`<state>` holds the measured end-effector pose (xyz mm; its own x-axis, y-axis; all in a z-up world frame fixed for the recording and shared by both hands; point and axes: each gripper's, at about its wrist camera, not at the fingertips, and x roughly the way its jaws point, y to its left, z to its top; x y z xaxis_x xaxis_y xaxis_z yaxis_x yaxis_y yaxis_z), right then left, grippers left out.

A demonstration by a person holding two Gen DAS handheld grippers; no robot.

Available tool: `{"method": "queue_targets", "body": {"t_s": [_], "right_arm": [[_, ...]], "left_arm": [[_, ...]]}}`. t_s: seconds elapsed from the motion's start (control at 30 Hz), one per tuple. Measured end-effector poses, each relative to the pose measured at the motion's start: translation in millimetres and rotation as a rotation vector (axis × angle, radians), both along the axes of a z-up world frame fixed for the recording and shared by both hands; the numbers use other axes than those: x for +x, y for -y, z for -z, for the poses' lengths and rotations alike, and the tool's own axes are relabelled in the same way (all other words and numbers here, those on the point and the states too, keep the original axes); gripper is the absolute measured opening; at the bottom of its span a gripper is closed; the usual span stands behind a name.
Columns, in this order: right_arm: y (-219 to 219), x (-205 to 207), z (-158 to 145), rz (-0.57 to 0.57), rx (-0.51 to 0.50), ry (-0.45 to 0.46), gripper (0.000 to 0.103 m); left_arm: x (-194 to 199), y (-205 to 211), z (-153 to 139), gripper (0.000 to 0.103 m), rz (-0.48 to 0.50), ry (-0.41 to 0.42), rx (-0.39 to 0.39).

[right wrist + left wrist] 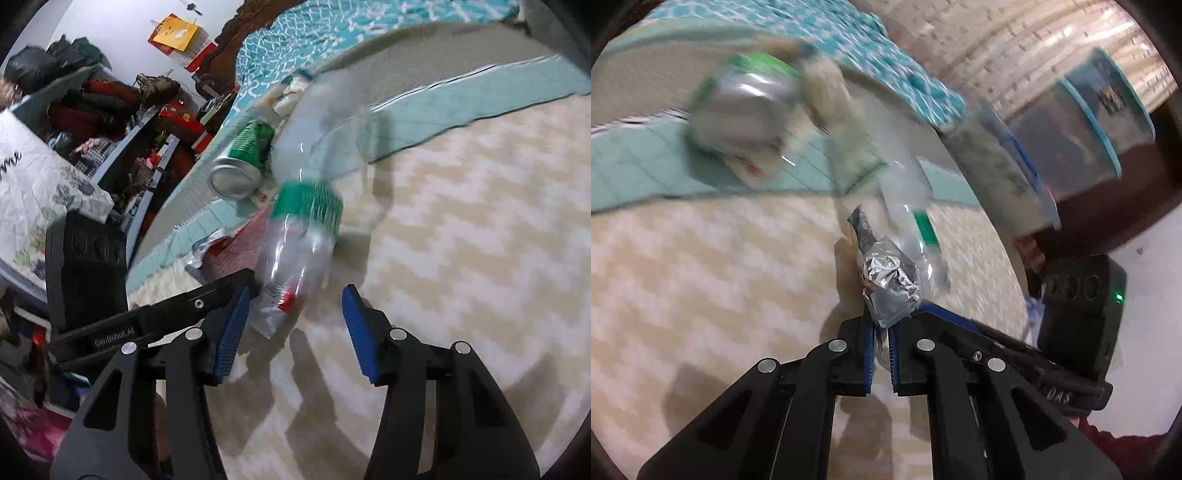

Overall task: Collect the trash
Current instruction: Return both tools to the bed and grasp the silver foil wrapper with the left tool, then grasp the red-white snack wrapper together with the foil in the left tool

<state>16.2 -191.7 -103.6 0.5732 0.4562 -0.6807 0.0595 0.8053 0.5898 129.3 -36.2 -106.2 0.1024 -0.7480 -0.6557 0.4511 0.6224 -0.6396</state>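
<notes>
Left gripper [882, 332] is clenched on a crumpled foil wrapper [886, 280], lifted off the bed. Right gripper [291, 325] stands released, the plastic bottle [303, 229] lying at twelve o'clock just beyond its fingertips. Pickup is under way; next, I judge, the right should advance and clamp the bottle.

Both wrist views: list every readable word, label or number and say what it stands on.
"GenRobot.AI": black arm of the left gripper, seen in the right wrist view.
"DAS": black arm of the right gripper, seen in the left wrist view; partly cut off.
Green aluminium can, green-labelled clear plastic bottle, yellow wall calendar: print blurred, unreadable.
</notes>
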Motion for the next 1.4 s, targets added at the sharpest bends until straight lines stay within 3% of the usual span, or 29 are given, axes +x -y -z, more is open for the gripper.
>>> {"method": "queue_targets", "body": {"t_s": [0.13, 0.27, 0.37, 0.43, 0.5, 0.63, 0.77, 0.87, 1.0, 1.17, 1.3, 1.4], "right_arm": [[27.5, -36.4, -5.0, 0.025, -0.090, 0.032, 0.056], [57.7, -52.5, -17.0, 0.090, -0.132, 0.082, 0.057], [77.8, -53.8, -26.1, 0.120, -0.161, 0.121, 0.069], [88.0, -48.1, -36.2, 0.133, -0.202, 0.182, 0.085], [85.7, -33.3, -42.7, 0.119, -0.279, 0.213, 0.090], [68.2, 6.2, -37.0, -0.037, -0.364, 0.174, 0.091], [51.5, 32.2, -26.4, -0.109, -0.438, 0.119, 0.091], [48.4, 36.0, -20.8, -0.116, -0.434, 0.093, 0.090], [42.0, 33.8, -13.1, -0.104, -0.403, 0.074, 0.079], [34.5, 26.9, -6.3, -0.078, -0.410, 0.082, 0.079], [34.7, 25.5, -6.5, -0.060, -0.395, 0.081, 0.080], [33.4, 25.6, -6.4, -0.062, -0.400, 0.081, 0.080]], "left_arm": [[-14.3, 17.8, -4.1, 0.006, 0.019, 0.009, 0.005], [-15.7, 5.9, -10.3, 0.006, -0.029, 0.011, -0.003], [-11.5, -14.6, -15.4, 0.006, -0.086, 0.019, 0.002], [-7.4, -28.6, -14.7, 0.006, -0.125, 0.012, 0.011], [-3.3, -38.8, -11.9, 0.006, -0.153, 0.002, 0.025], [-1.0, -49.0, -7.8, 0.006, -0.185, -0.011, 0.026], [-1.8, -54.0, -7.3, 0.006, -0.182, -0.012, 0.025], [-2.9, -51.0, -7.5, 0.006, -0.179, -0.005, 0.041], [-6.3, -44.8, -6.9, 0.007, -0.201, 0.036, 0.106], [-15.3, -42.3, -5.5, 0.017, -0.267, 0.147, 0.244], [-28.1, -34.8, -8.1, 0.018, -0.292, 0.271, 0.354], [-32.4, -30.4, -8.6, 0.021, -0.292, 0.313, 0.390]]}}
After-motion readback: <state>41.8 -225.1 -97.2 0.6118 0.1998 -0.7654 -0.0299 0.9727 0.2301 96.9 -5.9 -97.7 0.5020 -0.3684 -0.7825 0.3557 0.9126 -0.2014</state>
